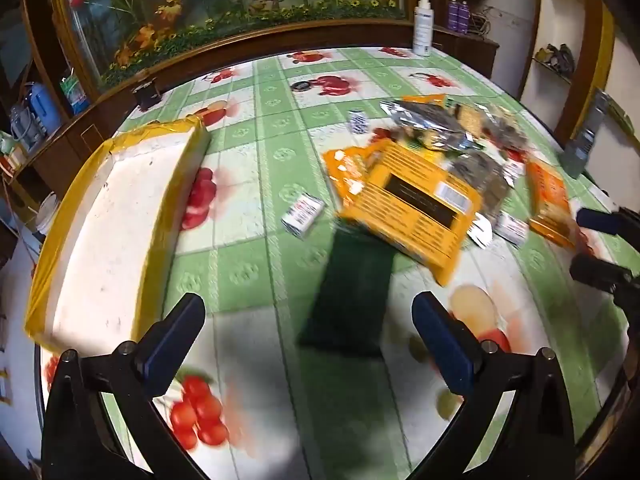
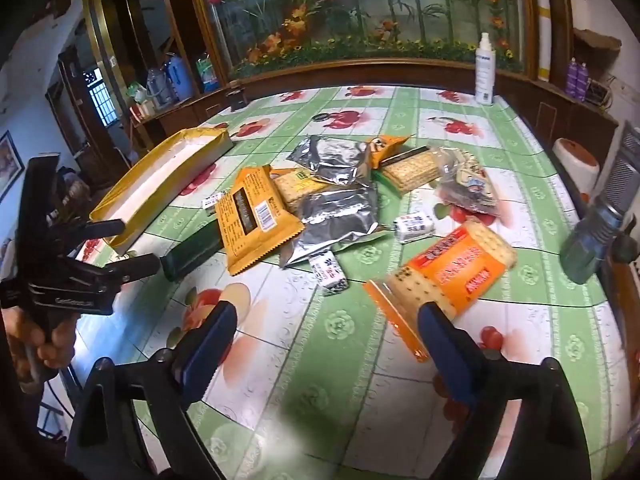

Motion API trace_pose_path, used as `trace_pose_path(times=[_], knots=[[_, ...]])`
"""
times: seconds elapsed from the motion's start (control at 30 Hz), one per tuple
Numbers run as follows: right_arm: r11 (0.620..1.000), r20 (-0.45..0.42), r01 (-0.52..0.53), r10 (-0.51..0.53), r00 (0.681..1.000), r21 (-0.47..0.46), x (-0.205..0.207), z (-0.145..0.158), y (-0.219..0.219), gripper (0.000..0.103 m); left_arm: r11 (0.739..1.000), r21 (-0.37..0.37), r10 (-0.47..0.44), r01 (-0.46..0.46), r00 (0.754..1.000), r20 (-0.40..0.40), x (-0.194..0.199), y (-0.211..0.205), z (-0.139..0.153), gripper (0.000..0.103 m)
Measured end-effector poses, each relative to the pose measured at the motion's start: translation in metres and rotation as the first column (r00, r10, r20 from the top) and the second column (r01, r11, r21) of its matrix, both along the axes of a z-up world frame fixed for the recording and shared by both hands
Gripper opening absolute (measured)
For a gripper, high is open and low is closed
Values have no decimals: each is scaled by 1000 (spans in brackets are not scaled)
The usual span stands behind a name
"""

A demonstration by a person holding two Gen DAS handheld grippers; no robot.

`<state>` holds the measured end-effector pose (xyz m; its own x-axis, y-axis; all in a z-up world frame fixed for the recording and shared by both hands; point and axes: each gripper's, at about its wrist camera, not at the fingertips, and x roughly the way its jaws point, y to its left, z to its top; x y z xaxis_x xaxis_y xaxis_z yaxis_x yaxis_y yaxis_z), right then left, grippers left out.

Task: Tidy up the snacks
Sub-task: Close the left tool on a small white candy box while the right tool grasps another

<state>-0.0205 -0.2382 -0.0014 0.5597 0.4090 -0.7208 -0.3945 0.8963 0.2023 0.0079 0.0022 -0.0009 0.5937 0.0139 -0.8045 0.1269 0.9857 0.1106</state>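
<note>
**Both jaws wide, snacks heaped mid-table**

The left gripper [image 1: 308,336] has its jaws apart and empty over a dark green packet [image 1: 352,292]; the packet looks flat and fairly stiff, so I would pinch it across its narrow width.

The right gripper [image 2: 326,344] is likewise spread and holds nothing. Just ahead lies the orange cracker pack [image 2: 452,276] (brittle inside, slick wrapper): grip its long sides lightly.

Beyond these, a yellow packet [image 2: 252,220] overlaps the green one's far end and may drag along. Crinkly silver bags [image 2: 340,208] and small wrapped sweets [image 2: 330,272] crowd the table's [image 2: 320,360] middle. The yellow-edged tray [image 1: 104,240] waits near the left edge.
</note>
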Motion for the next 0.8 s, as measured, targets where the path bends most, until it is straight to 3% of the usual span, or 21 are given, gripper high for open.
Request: trace_pose_path(times=[0.23,0.33,0.43,0.53,0.73,0.8], knots=[[999,-43,-41,40,998,-8,28,-15,20,65,999,38,-12,12,1000,-3,50,24,-11,98],[999,-48,-52,51,998,-12,37,-19,27,65,998,51,-33,34,999,-34,63,21,-19,82],[998,-56,-61,59,997,-30,46,-23,34,65,998,18,-52,53,996,-77,76,19,-27,56],[996,-63,-64,60,996,-59,54,-29,38,64,996,-16,-85,84,992,-89,80,15,-31,55],[991,-69,-77,70,995,-111,60,-39,45,64,995,34,-94,98,991,-92,85,12,-31,54],[987,-61,-81,73,995,-140,60,-39,48,63,994,45,-100,104,991,-85,83,12,-30,44]])
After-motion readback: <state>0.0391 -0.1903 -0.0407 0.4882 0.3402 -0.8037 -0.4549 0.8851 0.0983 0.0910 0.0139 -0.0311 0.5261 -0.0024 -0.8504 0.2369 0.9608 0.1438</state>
